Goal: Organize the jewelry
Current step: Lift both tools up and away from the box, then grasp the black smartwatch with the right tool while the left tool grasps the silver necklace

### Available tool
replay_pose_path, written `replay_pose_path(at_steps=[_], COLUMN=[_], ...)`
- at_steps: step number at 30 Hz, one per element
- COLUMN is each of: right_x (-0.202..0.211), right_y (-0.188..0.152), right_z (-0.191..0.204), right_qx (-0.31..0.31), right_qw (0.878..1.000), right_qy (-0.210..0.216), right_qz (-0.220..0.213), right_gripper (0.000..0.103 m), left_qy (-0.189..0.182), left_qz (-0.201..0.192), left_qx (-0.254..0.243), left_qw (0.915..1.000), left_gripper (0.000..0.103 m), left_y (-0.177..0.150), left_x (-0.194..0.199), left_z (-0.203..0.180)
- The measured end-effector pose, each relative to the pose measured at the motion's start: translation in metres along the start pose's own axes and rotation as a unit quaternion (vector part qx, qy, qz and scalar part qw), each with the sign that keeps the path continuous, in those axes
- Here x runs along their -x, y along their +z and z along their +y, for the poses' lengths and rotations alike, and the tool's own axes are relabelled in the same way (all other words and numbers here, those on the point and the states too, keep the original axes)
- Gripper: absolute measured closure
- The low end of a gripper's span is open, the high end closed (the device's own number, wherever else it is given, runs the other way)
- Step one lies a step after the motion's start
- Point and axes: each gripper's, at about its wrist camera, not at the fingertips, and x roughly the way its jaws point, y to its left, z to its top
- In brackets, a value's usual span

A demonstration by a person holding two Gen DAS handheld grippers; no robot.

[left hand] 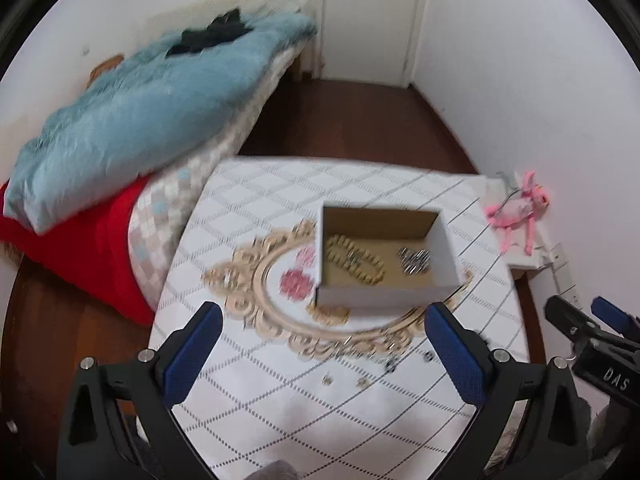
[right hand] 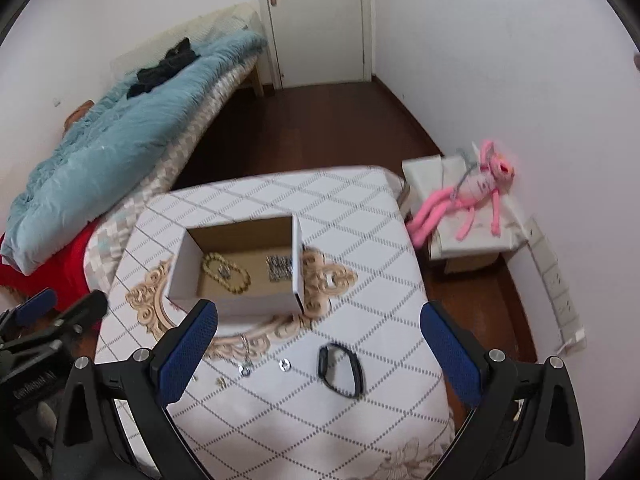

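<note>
Both tools are hanging spread and empty. The black wristband (right hand: 341, 370) is lying on the table (right hand: 280, 432) just ahead of the right tool (right hand: 320, 354), long axis running toward the box (right hand: 236, 264); the left tool (left hand: 322, 354) is sitting farther off.

A light blue blanket (right hand: 120, 136) lies heaped on the bed (right hand: 192, 140) ahead and to the left, with a dark piece of clothing (right hand: 164, 66) on top of it. A red cloth (left hand: 100, 248) shows under the blanket's near end. Straight ahead, at the far wall, stands a white door (right hand: 316, 20), with dark wooden floor (right hand: 312, 128) leading up to it. Ahead to the right, a pink stuffed toy (right hand: 464, 196) sprawls on a small white stand (right hand: 472, 236) against the wall. Nearer on that right wall runs a row of sockets (right hand: 556, 284).
</note>
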Motion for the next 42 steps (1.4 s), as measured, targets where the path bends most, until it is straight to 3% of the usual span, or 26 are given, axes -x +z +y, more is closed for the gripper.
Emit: replay_pose_path(at_steps=[9, 18, 21, 24, 29, 30, 31, 33, 35, 38, 42], right_x=[-0.118, -0.166, -0.174, -0.169, -0.164, -0.163, -0.161, -0.158, -0.155, -0.155, -0.157], right_y=[-0.057, -0.076, -0.077, -0.075, -0.074, -0.074, -0.073, -0.071, -0.07, -0.068, -0.072], right_z=[-0.034, -0.032, -0.023, -0.011, -0.01, -0.011, -0.012, -0.014, -0.016, -0.017, -0.016], right_qx=[-0.011, -0.002, 0.017, 0.046, 0.038, 0.033, 0.029, 0.024, 0.021, 0.017, 0.011], right_qw=[0.992, 0.99, 0.99, 0.992, 0.994, 0.994, 0.995, 0.995, 0.996, 0.996, 0.995], right_qy=[-0.008, 0.001, -0.007, -0.014, -0.001, 0.001, 0.003, 0.003, 0.003, 0.002, -0.001], right_qz=[0.124, 0.139, 0.139, 0.114, 0.101, 0.1, 0.098, 0.093, 0.09, 0.09, 0.095], right_gripper=[0.001, 0.001, 0.011, 0.047, 0.053, 0.053, 0.053, 0.053, 0.053, 0.053, 0.053], left_qy=[0.038, 0.035, 0.025, 0.01, -0.035, -0.045, -0.055, -0.066, -0.06, -0.051, -0.031], left_qz=[0.097, 0.132, 0.133, 0.135, 0.134, 0.141, 0.153, 0.167, 0.158, 0.155, 0.133], left_qx=[0.007, 0.011, 0.016, 0.013, -0.008, -0.009, -0.005, -0.003, -0.019, -0.048, -0.109], left_qw=[0.9946, 0.9906, 0.9906, 0.9907, 0.9903, 0.9889, 0.9867, 0.9837, 0.9854, 0.9854, 0.9846], left_gripper=[0.0, 0.0, 0.0, 0.001, 0.004, 0.006, 0.018, 0.028, 0.028, 0.04, 0.081], left_y=[-0.061, -0.087, -0.087, -0.083, -0.069, -0.067, -0.065, -0.061, -0.057, -0.053, -0.058], left_x=[-0.087, -0.118, -0.119, -0.12, -0.126, -0.13, -0.137, -0.147, -0.15, -0.155, -0.154], left_z=[0.022, 0.028, 0.029, 0.025, 0.006, 0.003, 0.0, -0.004, -0.013, -0.028, -0.049])
